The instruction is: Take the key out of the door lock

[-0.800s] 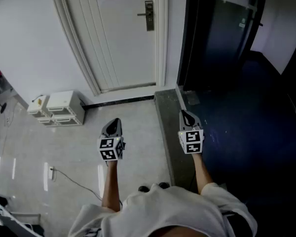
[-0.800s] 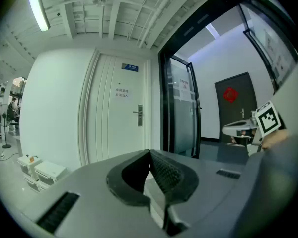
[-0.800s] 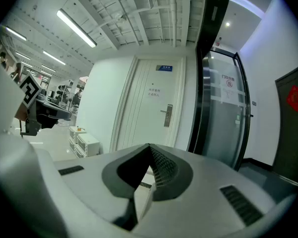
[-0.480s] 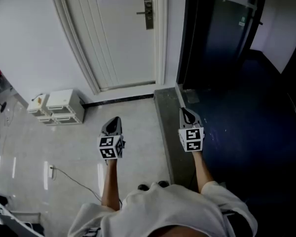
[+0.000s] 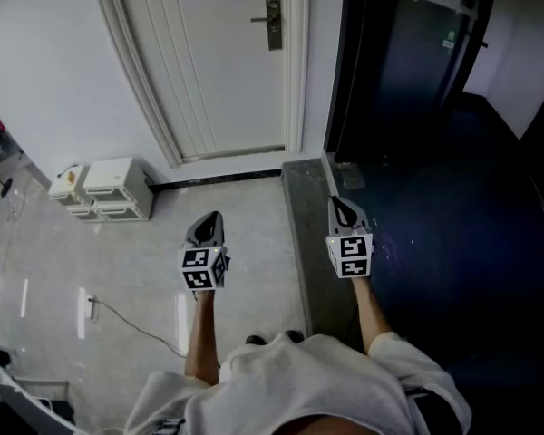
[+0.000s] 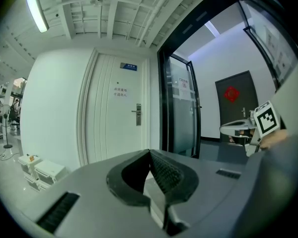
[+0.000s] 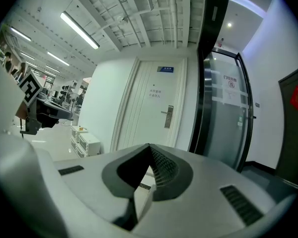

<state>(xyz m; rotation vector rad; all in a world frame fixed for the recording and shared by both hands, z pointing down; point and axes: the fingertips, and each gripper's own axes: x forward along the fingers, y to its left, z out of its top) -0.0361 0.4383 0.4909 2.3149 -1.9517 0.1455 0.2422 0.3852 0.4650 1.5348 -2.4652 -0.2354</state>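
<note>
The white door (image 5: 227, 71) stands closed ahead, with a dark metal lock plate and handle (image 5: 273, 21) on its right side. The same lock plate (image 6: 138, 115) shows far off in the left gripper view and again (image 7: 169, 117) in the right gripper view. A key is too small to make out. My left gripper (image 5: 210, 217) and right gripper (image 5: 335, 204) are held side by side over the floor, pointing towards the door and well short of it. In both gripper views the left jaws (image 6: 150, 152) and right jaws (image 7: 149, 146) meet at the tips with nothing between them.
Low white drawer units (image 5: 104, 188) stand against the wall at the left. A cable (image 5: 127, 320) lies on the tiled floor. A dark glass door (image 5: 408, 53) and dark floor fill the right side, past a grey stone threshold (image 5: 308, 234).
The view has crept slightly forward towards the door; the drawer units slid a little up and left. Both grippers keep their places and stay shut.
</note>
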